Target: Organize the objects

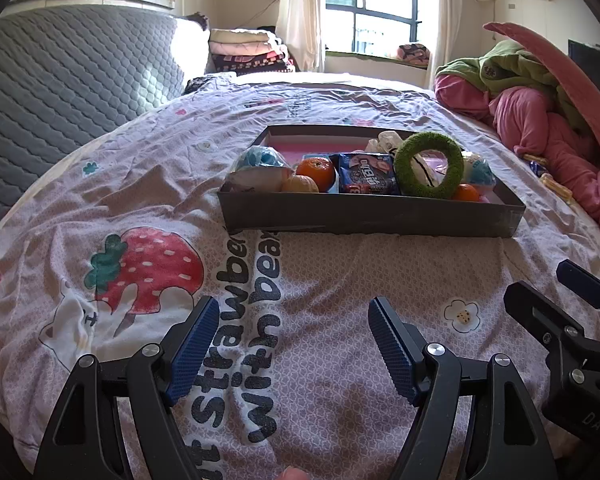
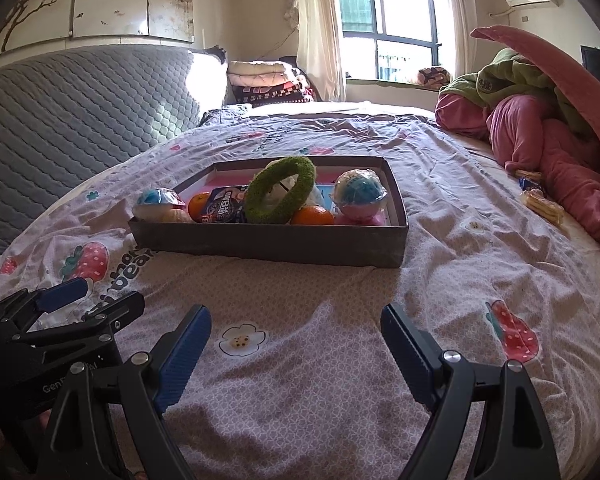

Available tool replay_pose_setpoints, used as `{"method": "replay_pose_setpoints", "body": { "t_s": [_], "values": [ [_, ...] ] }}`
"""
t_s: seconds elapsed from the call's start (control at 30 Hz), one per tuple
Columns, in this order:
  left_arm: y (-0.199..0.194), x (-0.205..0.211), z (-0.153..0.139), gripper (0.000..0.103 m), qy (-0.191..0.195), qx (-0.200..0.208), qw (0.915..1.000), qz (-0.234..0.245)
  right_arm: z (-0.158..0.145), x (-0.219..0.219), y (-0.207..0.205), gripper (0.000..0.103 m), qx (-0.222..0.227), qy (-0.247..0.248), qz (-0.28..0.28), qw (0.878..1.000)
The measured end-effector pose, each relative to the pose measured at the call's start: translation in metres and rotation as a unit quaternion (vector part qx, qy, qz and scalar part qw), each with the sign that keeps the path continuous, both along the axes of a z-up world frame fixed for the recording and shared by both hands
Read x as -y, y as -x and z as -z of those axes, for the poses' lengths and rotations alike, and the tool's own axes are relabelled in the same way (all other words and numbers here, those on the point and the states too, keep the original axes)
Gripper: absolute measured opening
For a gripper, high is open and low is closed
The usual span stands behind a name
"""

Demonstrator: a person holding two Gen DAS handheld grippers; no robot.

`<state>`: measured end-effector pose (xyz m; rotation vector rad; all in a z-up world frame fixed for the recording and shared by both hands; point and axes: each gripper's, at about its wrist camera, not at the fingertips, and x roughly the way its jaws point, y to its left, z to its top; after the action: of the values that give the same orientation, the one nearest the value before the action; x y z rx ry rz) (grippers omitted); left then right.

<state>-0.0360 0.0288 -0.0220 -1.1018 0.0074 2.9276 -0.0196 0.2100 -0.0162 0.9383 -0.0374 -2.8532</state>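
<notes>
A dark shallow box (image 1: pixel 372 214) (image 2: pixel 268 242) sits on the bed's pink strawberry-print cover. It holds a green fuzzy ring (image 1: pixel 428 165) (image 2: pixel 280 189), oranges (image 1: pixel 315 171) (image 2: pixel 315 216), a dark snack packet (image 1: pixel 366 174) (image 2: pixel 224 210) and wrapped blue-and-white balls (image 1: pixel 260 158) (image 2: pixel 360 190). My left gripper (image 1: pixel 292 320) is open and empty, above the cover short of the box. My right gripper (image 2: pixel 296 328) is open and empty too, beside the left one. Each gripper shows in the other's view: the right one (image 1: pixel 548 284) and the left one (image 2: pixel 100 296).
A grey quilted headboard (image 1: pixel 72 76) stands at the left. Pink and green bedding (image 1: pixel 540 112) (image 2: pixel 540 120) is piled at the right, with small snack packets (image 2: pixel 540 204) beside it. Folded blankets (image 2: pixel 268 80) and a window lie beyond the bed.
</notes>
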Motion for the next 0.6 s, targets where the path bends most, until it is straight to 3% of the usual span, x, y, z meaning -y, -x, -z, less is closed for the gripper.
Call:
{"method": "replay_pose_setpoints", "body": {
  "t_s": [0.6],
  "values": [
    [-0.002,-0.002,0.007,0.078,0.009,0.009,0.9999,0.000,0.014,0.002,0.000,0.086,0.019,-0.009,-0.003,1.000]
  ]
}}
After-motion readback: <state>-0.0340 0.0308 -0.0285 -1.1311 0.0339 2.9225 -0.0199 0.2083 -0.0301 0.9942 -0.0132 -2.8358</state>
